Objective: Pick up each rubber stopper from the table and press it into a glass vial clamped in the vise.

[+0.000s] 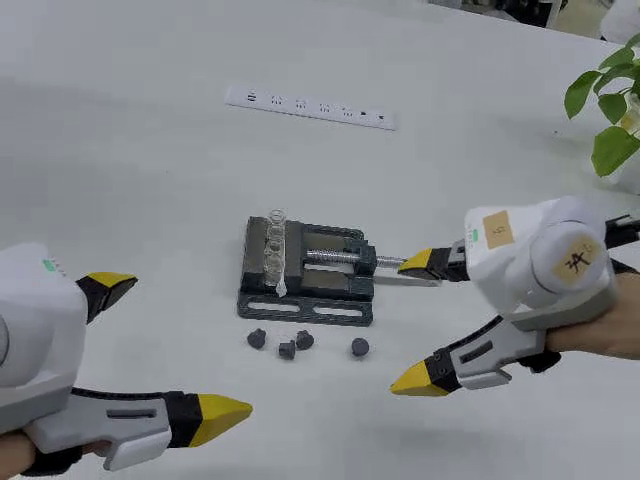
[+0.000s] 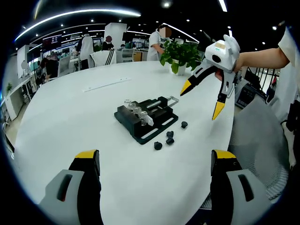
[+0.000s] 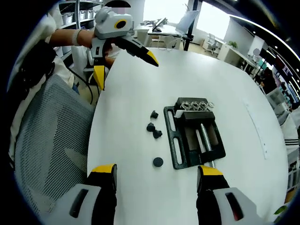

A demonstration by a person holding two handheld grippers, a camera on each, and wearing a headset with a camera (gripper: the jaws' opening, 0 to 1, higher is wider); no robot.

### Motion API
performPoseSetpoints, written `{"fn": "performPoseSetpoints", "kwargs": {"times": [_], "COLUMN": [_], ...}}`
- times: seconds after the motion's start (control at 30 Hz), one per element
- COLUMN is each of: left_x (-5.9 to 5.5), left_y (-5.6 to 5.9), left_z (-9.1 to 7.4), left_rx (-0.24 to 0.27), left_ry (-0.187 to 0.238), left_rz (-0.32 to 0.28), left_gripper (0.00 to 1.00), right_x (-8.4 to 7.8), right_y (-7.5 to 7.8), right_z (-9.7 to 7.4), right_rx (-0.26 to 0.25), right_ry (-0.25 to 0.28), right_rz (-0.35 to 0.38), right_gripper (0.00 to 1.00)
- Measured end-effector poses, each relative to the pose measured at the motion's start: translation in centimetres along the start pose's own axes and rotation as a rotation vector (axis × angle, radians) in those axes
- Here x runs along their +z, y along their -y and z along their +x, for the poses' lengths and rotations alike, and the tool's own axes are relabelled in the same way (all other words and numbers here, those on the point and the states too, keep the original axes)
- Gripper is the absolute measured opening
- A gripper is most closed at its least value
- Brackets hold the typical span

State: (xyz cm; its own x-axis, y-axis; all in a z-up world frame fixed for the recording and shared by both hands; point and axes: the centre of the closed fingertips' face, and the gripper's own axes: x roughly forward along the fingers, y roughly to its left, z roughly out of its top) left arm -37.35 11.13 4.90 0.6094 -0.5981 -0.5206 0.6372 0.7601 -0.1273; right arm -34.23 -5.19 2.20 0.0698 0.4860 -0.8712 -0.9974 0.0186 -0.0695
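A black vise point(image 1: 305, 270) stands mid-table with a row of several clear glass vials point(image 1: 275, 245) upright in its jaws. Several dark rubber stoppers point(image 1: 287, 350) lie loose on the table just in front of it, one stopper point(image 1: 360, 347) a little apart to the right. My left gripper point(image 1: 170, 350) is open at the lower left, well clear of the stoppers. My right gripper point(image 1: 415, 320) is open to the right of the vise, its upper finger near the vise handle. In the right gripper view the lone stopper point(image 3: 158, 161) lies just ahead of the right gripper point(image 3: 156, 171). Both grippers hold nothing.
A white power strip point(image 1: 310, 105) lies at the far side of the white table point(image 1: 150, 180). A green plant point(image 1: 610, 100) stands at the right edge. A grey mesh chair point(image 3: 47, 136) sits beside the table. People stand far behind the table in the left gripper view.
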Motion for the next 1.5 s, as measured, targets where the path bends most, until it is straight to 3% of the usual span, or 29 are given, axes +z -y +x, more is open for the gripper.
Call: {"fn": "performPoseSetpoints", "kwargs": {"times": [0.2, 0.53, 0.93, 1.5], "left_x": [-0.3, -0.2, -0.5, -0.9], "left_y": [-0.1, 0.1, 0.4, 0.3], "left_z": [0.1, 0.7, 0.9, 1.0], "left_rx": [-0.005, -0.022, -0.025, -0.019], "left_ry": [0.0, 0.004, 0.002, 0.007], "left_rz": [0.001, 0.009, -0.009, -0.03], "left_gripper": [0.98, 0.98, 0.98, 0.97], "right_x": [-0.5, -1.0, -1.1, -1.4], "right_y": [0.0, -0.3, 0.0, 0.1], "right_z": [1.3, 3.8, 4.6, 5.1], "right_rx": [0.029, 0.075, 0.091, 0.096], "right_ry": [-0.058, -0.102, -0.124, -0.151], "right_rz": [-0.04, -0.086, -0.119, -0.179], "right_gripper": [0.59, 0.39, 0.18, 0.1]}}
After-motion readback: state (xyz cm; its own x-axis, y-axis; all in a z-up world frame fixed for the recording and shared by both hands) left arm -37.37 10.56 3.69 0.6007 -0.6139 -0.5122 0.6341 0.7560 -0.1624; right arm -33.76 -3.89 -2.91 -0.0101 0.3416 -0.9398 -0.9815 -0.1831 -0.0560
